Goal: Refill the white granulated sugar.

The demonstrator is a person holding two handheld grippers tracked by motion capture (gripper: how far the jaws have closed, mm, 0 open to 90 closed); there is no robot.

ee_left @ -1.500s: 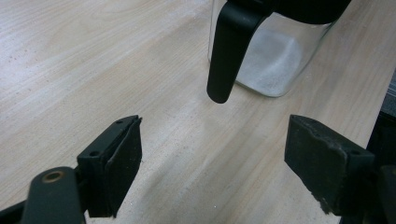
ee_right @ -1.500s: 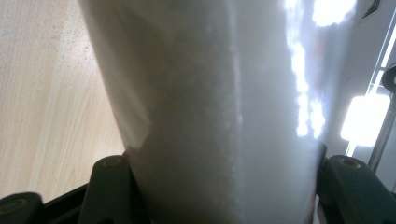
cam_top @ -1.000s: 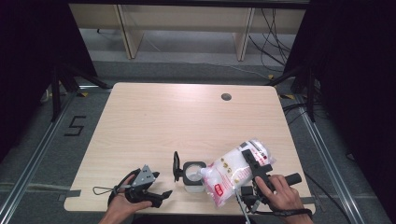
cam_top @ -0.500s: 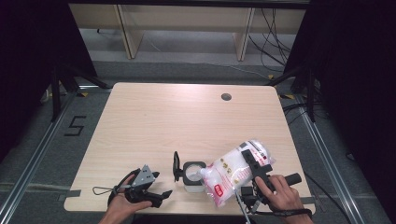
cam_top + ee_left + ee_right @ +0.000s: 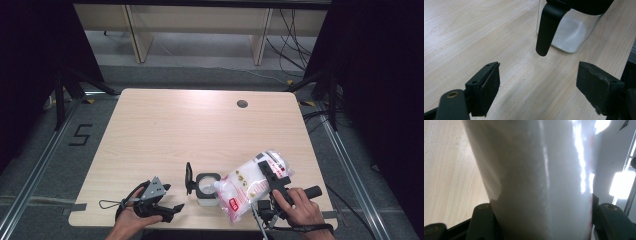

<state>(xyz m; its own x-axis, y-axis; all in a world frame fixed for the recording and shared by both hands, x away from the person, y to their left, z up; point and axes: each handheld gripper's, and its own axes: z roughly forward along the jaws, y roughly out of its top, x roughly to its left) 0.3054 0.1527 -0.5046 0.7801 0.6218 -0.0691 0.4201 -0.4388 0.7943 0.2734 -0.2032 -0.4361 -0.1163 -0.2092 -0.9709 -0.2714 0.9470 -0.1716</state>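
Note:
A clear plastic bag of white grains (image 5: 250,187) with a red label is tilted, its lower corner over a small glass jar (image 5: 206,187) near the table's front edge. My right gripper (image 5: 272,172) is shut on the bag; up close in the right gripper view the bag (image 5: 536,182) sits pressed between both jaws. The jar (image 5: 571,32) has a black rim, an open black lid (image 5: 189,176) standing at its left, and white grains at its bottom. My left gripper (image 5: 175,207) rests on the table left of the jar, open with nothing between its fingers (image 5: 486,87).
The wooden table (image 5: 190,135) has a round cable hole (image 5: 242,104) at the back right. Dark stands and cables flank the table on both sides. The jar and bag sit close to the front edge.

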